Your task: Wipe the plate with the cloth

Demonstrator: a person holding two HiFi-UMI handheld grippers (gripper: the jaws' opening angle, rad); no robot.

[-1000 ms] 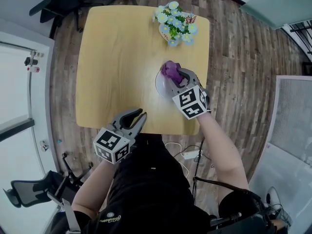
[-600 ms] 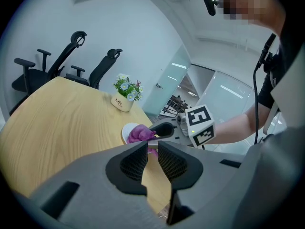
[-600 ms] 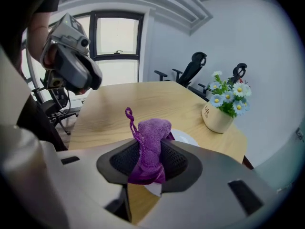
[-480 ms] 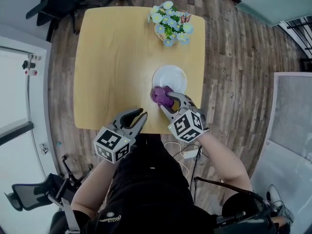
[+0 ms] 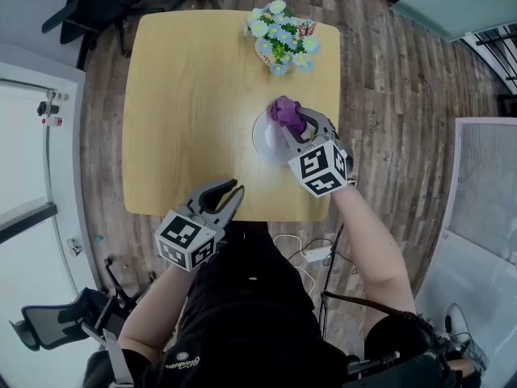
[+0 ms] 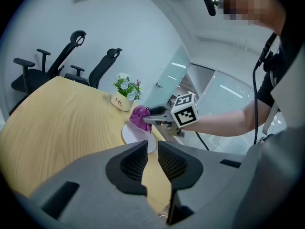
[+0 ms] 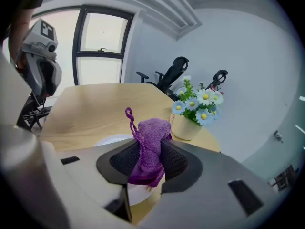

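A white plate (image 5: 265, 137) lies on the right half of the wooden table (image 5: 190, 95). My right gripper (image 5: 296, 123) reaches over it, shut on a bunched purple cloth (image 5: 286, 111) that rests on the plate's far right part. The right gripper view has the cloth (image 7: 151, 140) pinched between the jaws, with a bit of plate (image 7: 110, 140) showing to the left. My left gripper (image 5: 230, 192) hovers at the table's near edge, away from the plate. Its jaws stand nearly together with only a thin slit and nothing between them (image 6: 152, 149). From there the plate (image 6: 130, 133) and cloth (image 6: 139, 117) are visible.
A small pot of blue and white flowers (image 5: 283, 35) stands at the table's far right, just beyond the plate. Office chairs (image 6: 57, 68) stand past the far edge. A power strip and cables (image 5: 311, 255) lie on the wood floor by the near edge.
Half a second ago the cloth was at the plate's near left rim. My right gripper has since carried it back across the plate to the far right side. The left gripper stayed put.
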